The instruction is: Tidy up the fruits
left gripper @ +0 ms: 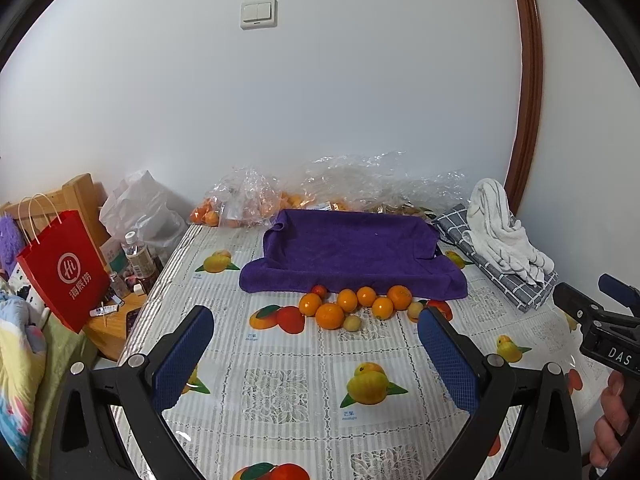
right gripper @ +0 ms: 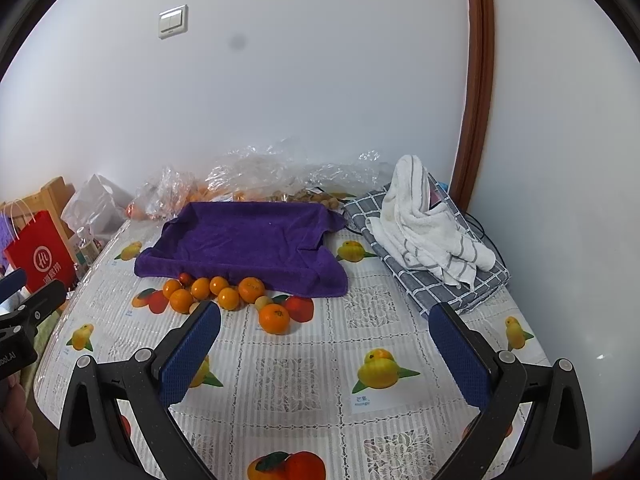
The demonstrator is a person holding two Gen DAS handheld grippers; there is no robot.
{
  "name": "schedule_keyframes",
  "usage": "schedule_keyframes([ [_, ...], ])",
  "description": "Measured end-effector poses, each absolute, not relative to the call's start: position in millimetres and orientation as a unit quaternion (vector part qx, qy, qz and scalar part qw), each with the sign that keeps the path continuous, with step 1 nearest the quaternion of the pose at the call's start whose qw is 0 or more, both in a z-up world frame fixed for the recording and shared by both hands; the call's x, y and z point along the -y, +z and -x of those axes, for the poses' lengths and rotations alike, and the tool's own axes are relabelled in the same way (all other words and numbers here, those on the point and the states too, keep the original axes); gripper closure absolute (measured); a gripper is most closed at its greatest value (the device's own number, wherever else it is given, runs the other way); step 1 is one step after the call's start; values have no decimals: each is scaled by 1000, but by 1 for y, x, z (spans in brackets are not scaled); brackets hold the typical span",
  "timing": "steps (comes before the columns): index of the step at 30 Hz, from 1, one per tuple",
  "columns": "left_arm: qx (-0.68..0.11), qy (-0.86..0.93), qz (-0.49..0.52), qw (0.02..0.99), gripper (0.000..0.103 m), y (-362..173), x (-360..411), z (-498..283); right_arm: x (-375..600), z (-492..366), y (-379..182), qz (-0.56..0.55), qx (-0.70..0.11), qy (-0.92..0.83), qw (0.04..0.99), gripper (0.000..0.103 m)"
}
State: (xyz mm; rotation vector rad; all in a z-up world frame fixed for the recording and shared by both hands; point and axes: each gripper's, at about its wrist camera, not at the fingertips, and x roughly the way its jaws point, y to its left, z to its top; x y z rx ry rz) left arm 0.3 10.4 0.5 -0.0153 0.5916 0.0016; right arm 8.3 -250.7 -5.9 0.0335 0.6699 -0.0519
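Several oranges (left gripper: 347, 300) lie in a loose cluster on the table in front of a tray draped with a purple towel (left gripper: 352, 250). Small pale fruits (left gripper: 352, 324) and a small red fruit (left gripper: 319, 290) sit among them. In the right wrist view the oranges (right gripper: 224, 292) lie left of centre, one orange (right gripper: 274, 319) nearest, before the purple towel (right gripper: 244, 240). My left gripper (left gripper: 316, 328) is open and empty, short of the cluster. My right gripper (right gripper: 324, 328) is open and empty above the tablecloth. The right gripper also shows in the left wrist view (left gripper: 588, 300).
Clear plastic bags of fruit (left gripper: 256, 204) lie against the wall behind the tray. A white towel (right gripper: 424, 224) lies on a folded grey checked cloth (right gripper: 460, 284) at the right. A red paper bag (left gripper: 64, 268) and bottles (left gripper: 138, 258) stand off the table's left edge.
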Motion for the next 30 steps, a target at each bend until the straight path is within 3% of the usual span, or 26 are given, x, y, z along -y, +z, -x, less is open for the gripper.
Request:
schedule_keyframes([
  [30,-283,-3,6,959,0,8,-7,6,255,1,-5,-23,-319,-23,947,1],
])
